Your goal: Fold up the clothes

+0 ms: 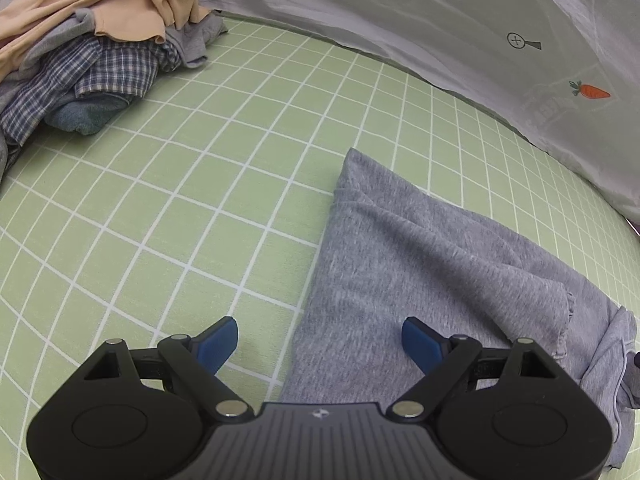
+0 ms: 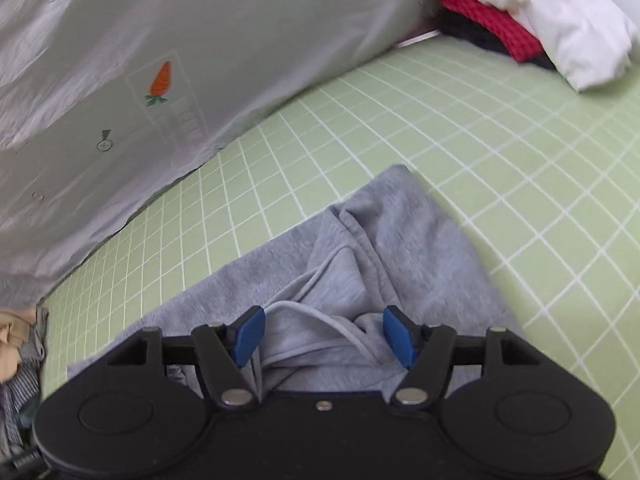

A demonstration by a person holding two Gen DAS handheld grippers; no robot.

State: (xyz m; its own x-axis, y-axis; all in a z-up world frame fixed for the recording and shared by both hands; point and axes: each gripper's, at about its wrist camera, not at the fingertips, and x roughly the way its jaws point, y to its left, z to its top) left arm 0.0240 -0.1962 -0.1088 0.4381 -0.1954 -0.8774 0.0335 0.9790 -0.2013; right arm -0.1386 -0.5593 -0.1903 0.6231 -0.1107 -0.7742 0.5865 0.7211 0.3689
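A grey hooded sweatshirt (image 1: 420,256) lies folded on the green checked sheet (image 1: 192,208). My left gripper (image 1: 320,340) hovers over its left edge, open; one blue finger is above the sheet, the other above the grey cloth. In the right wrist view the same sweatshirt (image 2: 400,232) shows its bunched hood end with a pale drawstring (image 2: 320,320). My right gripper (image 2: 324,334) stands open just over that bunched cloth, and the drawstring runs between its blue fingers without either pad pressing on it.
A heap of unfolded clothes (image 1: 100,56), beige, blue plaid and grey, sits at the far left. A white quilt with a carrot print (image 1: 480,40) borders the sheet behind. Red, black and white garments (image 2: 520,28) are stacked at the far right.
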